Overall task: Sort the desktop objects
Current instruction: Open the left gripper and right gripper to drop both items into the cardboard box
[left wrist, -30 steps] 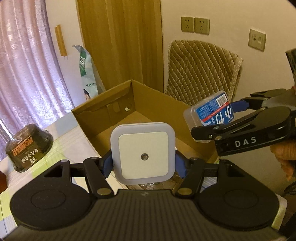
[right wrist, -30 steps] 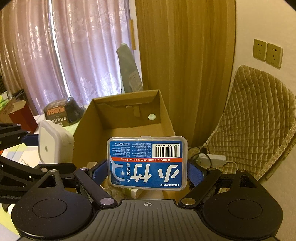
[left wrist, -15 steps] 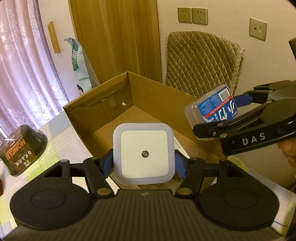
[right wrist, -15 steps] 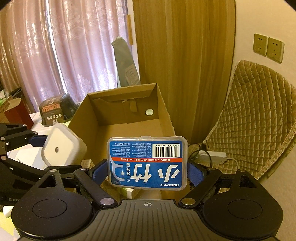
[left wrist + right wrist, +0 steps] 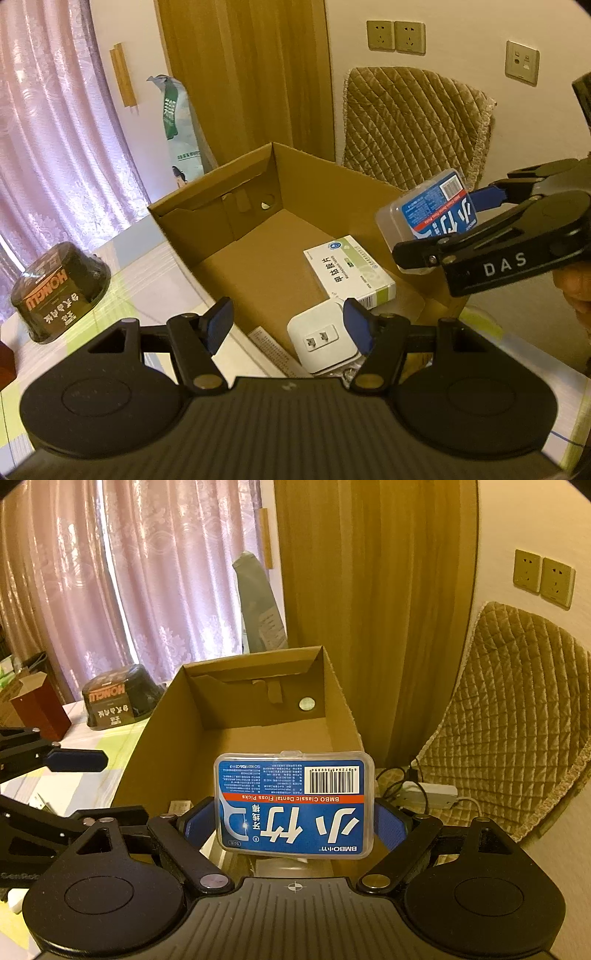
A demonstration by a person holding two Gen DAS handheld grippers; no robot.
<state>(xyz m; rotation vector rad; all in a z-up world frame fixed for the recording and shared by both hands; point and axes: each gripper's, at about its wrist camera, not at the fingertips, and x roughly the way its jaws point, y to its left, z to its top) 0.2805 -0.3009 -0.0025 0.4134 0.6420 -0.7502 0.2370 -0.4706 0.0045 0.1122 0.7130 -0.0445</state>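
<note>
Nightlight (image 5: 325,341) just released into cardboard box (image 5: 369,184), left claw (image 5: 290,326) spread empty; right claw (image 5: 295,827) clamping floss case (image 5: 295,805), awaiting drop.

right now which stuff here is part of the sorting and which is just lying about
Part of the job:
- cardboard box
- white plug-in night light, in the box
- white and green medicine box, in the box
- blue floss pick case, held by the right tool
- left tool, open

Just lying about:
- dark bowl on the table
- quilted chair
- wall sockets
- curtain
</note>
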